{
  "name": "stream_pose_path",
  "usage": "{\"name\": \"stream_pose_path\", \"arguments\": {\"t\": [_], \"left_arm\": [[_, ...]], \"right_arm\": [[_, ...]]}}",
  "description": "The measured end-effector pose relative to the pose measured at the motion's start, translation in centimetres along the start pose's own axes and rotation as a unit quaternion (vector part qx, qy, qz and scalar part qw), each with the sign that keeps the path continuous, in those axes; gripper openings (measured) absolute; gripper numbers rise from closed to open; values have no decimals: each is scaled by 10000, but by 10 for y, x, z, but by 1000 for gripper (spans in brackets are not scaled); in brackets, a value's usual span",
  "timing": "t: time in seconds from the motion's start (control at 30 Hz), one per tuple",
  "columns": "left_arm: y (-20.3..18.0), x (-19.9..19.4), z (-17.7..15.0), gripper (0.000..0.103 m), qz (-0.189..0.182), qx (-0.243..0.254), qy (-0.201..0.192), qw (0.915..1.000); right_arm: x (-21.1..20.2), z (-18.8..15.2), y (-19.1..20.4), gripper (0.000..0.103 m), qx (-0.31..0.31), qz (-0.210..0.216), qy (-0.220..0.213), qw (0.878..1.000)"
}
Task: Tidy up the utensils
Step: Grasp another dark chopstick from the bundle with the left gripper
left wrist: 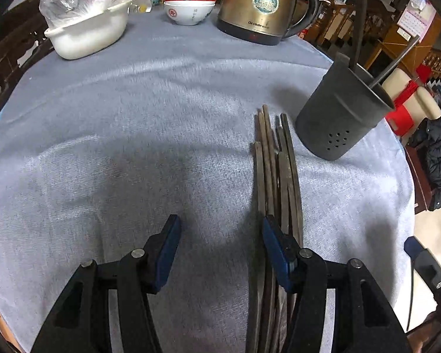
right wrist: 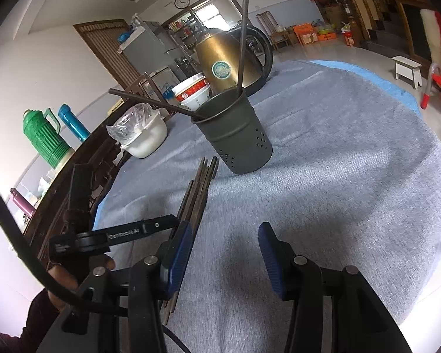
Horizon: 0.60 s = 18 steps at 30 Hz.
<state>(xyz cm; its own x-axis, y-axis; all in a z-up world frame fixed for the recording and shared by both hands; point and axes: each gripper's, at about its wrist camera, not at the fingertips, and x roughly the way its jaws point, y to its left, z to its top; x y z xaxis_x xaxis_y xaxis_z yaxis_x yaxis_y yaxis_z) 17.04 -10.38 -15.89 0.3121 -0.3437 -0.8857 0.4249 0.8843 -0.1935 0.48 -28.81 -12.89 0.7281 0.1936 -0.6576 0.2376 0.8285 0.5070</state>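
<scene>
Several dark wooden chopsticks (left wrist: 275,173) lie in a bundle on the grey-blue tablecloth (left wrist: 132,117), pointing toward a dark grey perforated utensil holder (left wrist: 342,111). The holder (right wrist: 235,129) stands upright and holds two chopsticks (right wrist: 241,47) that lean out of its rim. My left gripper (left wrist: 222,235) is open and empty, its right finger just over the bundle's left side. My right gripper (right wrist: 225,253) is open and empty, its left finger next to the bundle (right wrist: 198,194). The left gripper's body (right wrist: 114,235) shows at the left of the right wrist view.
A brass electric kettle (left wrist: 258,6), stacked red-and-white bowls (left wrist: 189,3) and a white dish with a plastic bag (left wrist: 88,26) stand at the table's far side. The table's edge curves close behind the holder. Chairs, thermoses (right wrist: 44,135) and furniture surround the table.
</scene>
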Motion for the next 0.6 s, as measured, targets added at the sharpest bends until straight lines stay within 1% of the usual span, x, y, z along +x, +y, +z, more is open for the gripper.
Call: {"name": "stream_pose_path", "arguments": {"t": [0.07,0.2,0.27,0.33,0.37,0.4,0.43,0.5,0.57,0.6], "left_arm": [[0,0,1,58,-29,12,17,10000],[-2,2,3,58,113,84,-34,9999],[-5,5,6,58,207,144,-44,9997],[-11,8,7,57,404,337,-74,9986],[-12,9,8,53,475,383,-94,9981],[-12,9,9,45,551,412,-116,9976],[-10,10,9,40,606,417,-130,9972],[0,8,12,18,609,335,-126,9975],[14,5,13,9,395,151,-75,9991],[20,4,13,9,238,65,-51,9997]], "right_arm": [[4,0,0,51,-5,-25,33,10000],[7,1,0,51,53,8,63,10000],[8,1,1,51,17,-26,49,10000],[9,1,0,51,27,-44,55,10000],[10,1,0,51,51,-42,68,10000],[11,1,0,51,58,-42,78,9999],[12,2,1,51,47,-46,95,9999],[16,3,4,48,-24,-63,141,9999],[25,5,9,39,-142,-76,263,9995],[32,6,11,39,-184,-85,351,9992]]}}
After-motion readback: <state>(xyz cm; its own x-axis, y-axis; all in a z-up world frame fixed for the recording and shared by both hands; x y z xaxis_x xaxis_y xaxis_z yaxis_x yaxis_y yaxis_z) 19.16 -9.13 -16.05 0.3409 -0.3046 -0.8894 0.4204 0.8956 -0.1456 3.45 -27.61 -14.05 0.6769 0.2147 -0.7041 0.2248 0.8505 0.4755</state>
